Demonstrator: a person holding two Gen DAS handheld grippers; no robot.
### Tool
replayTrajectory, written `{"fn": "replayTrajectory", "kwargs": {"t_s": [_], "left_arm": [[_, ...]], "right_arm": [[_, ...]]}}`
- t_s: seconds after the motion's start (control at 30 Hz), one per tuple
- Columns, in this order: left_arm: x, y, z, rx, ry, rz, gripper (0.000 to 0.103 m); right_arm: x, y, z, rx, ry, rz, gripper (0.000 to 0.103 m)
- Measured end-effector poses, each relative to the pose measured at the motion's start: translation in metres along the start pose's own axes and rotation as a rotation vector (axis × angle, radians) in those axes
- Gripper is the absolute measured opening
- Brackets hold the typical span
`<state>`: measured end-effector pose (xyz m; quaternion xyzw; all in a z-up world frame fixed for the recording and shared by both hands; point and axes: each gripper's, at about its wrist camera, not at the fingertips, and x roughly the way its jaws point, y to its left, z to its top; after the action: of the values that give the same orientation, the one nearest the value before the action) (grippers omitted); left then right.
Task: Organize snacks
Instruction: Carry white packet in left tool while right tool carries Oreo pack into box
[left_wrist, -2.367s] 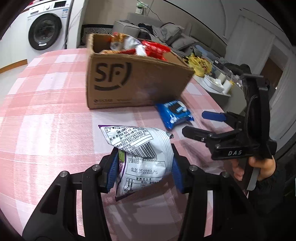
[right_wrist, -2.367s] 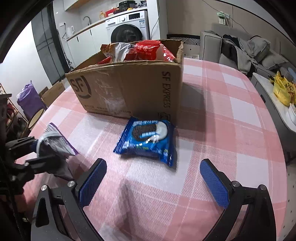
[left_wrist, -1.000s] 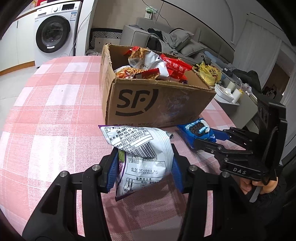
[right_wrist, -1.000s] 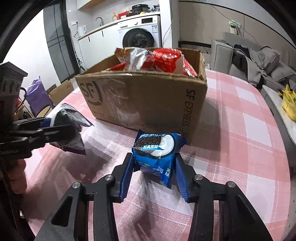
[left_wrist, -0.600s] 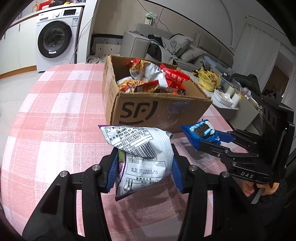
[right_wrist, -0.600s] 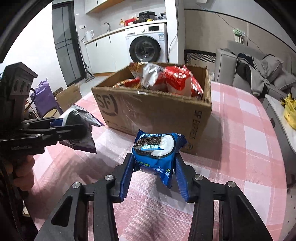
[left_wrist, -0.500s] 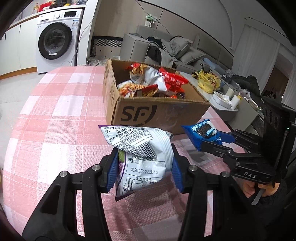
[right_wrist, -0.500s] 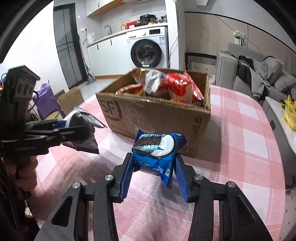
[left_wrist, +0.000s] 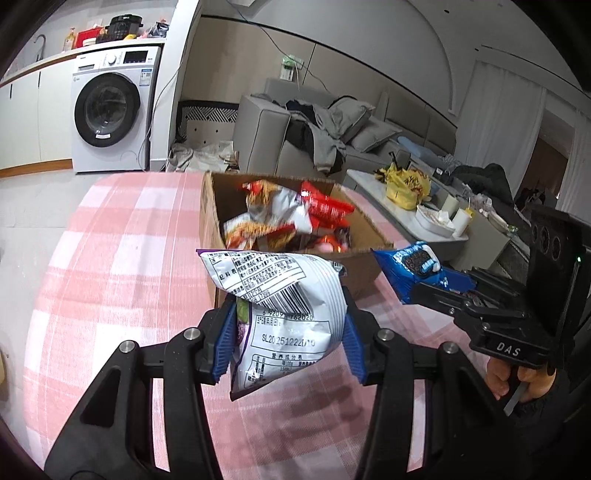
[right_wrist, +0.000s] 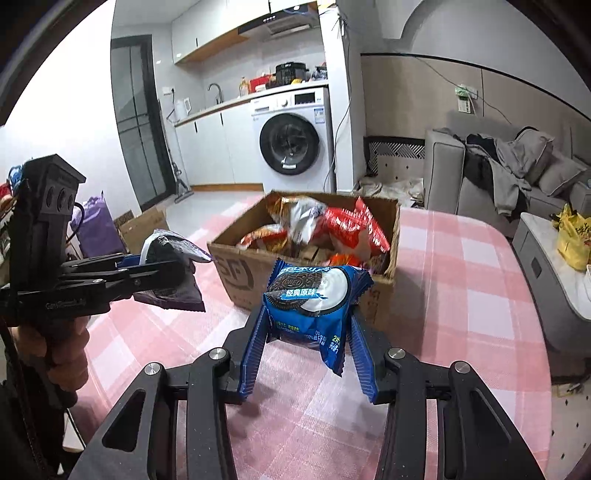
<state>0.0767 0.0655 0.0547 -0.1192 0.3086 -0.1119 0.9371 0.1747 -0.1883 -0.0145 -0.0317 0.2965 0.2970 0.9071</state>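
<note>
- Cardboard box (left_wrist: 295, 254): it stands open on the pink checked table (left_wrist: 122, 236) and already holds several red and silver snack bags (right_wrist: 325, 225); you have that part of the sorting done.
- White chip bag (left_wrist: 284, 306): you hold it clear of the table, short of the box's near wall, with the left gripper (left_wrist: 290, 341) clamped on its lower half between the blue pads.
- Blue cookie pack (right_wrist: 314, 295): the right gripper (right_wrist: 308, 356) pinches it on both sides, likewise lifted and just short of the box.
- What remains, by this view: you carry both packs over the rim and let them go inside.
- Table around the box: no other loose snack shows in either view, so these two look like the last.
</note>
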Motion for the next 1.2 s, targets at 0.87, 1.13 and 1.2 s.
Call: {"fn": "replayTrajectory", "kwargs": {"t_s": [0.87,1.13,1.2], "left_arm": [[0.046,-0.019,0.079,0.079,-0.032,0.052,0.047],[0.082,-0.014,0.089,0.087,-0.003,0.071,0.047],[0.091,-0.013,0.090,0.089,0.007,0.069,0.047]], "right_arm": [[0.037,-0.023,0.050,0.076,-0.039,-0.013,0.044],[0.067,-0.029,0.055,0.087,-0.002,0.007,0.044],[0.074,-0.030,0.055,0.092,0.008,0.010,0.044]]}}
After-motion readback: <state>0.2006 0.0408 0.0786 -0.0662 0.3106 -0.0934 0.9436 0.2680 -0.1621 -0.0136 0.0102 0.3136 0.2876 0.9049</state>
